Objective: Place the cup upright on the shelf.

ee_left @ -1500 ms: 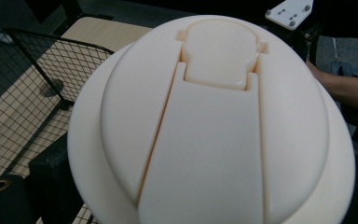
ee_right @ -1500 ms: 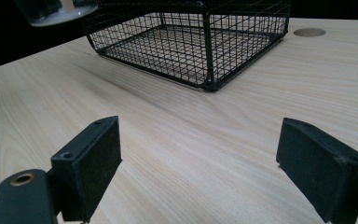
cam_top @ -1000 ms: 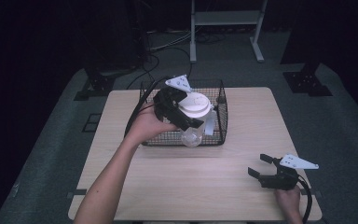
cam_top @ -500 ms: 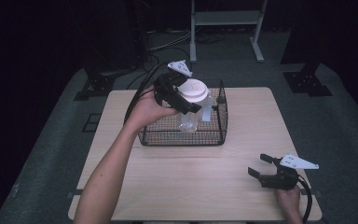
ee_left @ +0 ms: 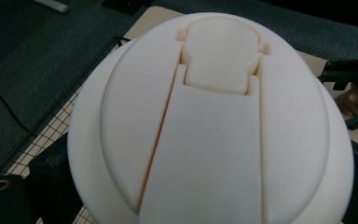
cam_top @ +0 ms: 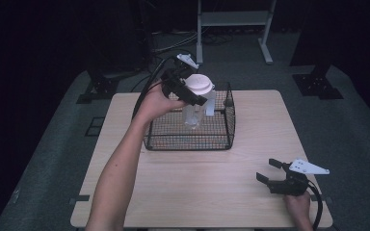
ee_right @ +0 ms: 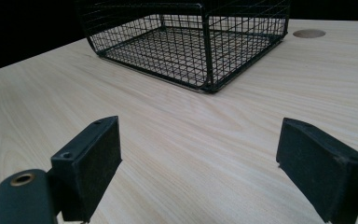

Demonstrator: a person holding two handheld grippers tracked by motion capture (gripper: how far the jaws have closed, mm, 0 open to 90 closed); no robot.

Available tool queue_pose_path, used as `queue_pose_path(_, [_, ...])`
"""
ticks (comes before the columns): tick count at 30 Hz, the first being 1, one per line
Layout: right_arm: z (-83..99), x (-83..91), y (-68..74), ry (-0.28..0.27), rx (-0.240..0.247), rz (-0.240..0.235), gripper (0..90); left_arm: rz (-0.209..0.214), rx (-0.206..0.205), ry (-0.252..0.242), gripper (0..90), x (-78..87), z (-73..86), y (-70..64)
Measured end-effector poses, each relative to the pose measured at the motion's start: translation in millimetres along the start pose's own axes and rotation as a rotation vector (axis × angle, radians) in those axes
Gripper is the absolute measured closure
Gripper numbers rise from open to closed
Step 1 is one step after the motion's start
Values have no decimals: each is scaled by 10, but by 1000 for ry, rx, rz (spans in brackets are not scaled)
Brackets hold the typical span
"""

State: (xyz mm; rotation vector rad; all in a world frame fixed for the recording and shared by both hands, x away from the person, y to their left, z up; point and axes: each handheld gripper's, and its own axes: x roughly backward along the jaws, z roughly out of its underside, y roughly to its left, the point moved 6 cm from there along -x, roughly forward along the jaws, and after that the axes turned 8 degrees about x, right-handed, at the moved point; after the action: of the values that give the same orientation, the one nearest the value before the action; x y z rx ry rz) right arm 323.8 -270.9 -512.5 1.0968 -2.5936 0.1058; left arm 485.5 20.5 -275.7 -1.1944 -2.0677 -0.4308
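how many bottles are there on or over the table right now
1. A clear bottle with a white flip-top lid, held by the left gripper above the wire basket. Nothing else like it shows on the table.

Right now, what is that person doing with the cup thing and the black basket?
A person holds a two-jaw gripper in each hand. The left gripper is clamped on a clear cup with a white lid, holding it up above the black wire basket on the wooden table. The right gripper rests near the table's front right corner, jaws wide open and holding nothing. In the right gripper view the basket looks empty.
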Motion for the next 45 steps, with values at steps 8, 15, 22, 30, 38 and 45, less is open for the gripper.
queue_pose_path(8, [-7, 12, -9, -14, 2, 0, 128, -16, 39, -6, 53, -147, -22, 142])
queue_pose_path(15, [-10, 20, -12, -21, -5, -9, 128, -31, 56, -26, 53, -323, -8, 214])
queue_pose_path(22, [-11, 26, -13, -21, -1, -9, 128, -32, 80, 8, 52, -539, 80, 319])
queue_pose_path(30, [-15, 24, -20, -31, -2, -8, 128, -36, 117, 32, 52, -790, 222, 427])
queue_pose_path(38, [-14, 32, -21, -29, -5, -10, 128, -47, 135, 48, 52, -976, 313, 503])
queue_pose_path(45, [-17, 35, -17, -33, -8, -12, 128, -64, 153, 44, 52, -1071, 340, 540])
